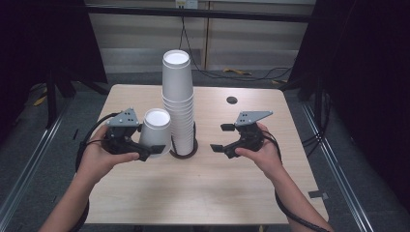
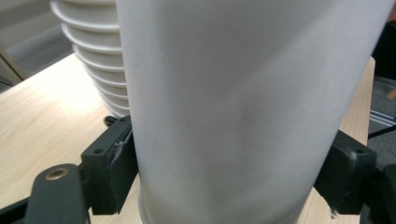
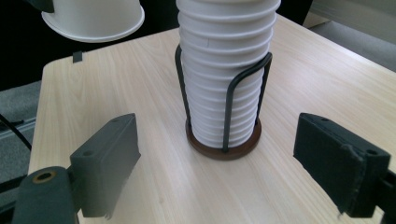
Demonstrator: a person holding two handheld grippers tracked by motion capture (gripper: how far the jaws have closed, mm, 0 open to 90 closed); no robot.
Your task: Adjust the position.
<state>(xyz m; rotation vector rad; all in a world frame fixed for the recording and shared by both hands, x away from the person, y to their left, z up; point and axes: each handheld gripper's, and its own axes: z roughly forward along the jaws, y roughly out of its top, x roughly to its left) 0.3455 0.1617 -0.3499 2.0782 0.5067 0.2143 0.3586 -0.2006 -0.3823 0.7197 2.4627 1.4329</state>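
I'm pinching one white cup (image 1: 157,130) in the left tool (image 1: 150,152); right tool (image 1: 221,137) is hanging spread, empty, beside one cup stack (image 1: 177,96) in one wire holder (image 3: 229,116).

The stack of white cups (image 3: 226,70) stands in a wire holder (image 3: 224,140) on the table (image 3: 116,93); behind-left of the stack, seemingly lifted, hangs a single cup (image 3: 93,18).

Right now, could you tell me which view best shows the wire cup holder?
The right gripper view: the wire cup holder shows base and uprights around the cup stack. The high view gives its base ring; the left gripper view, a glimpse.
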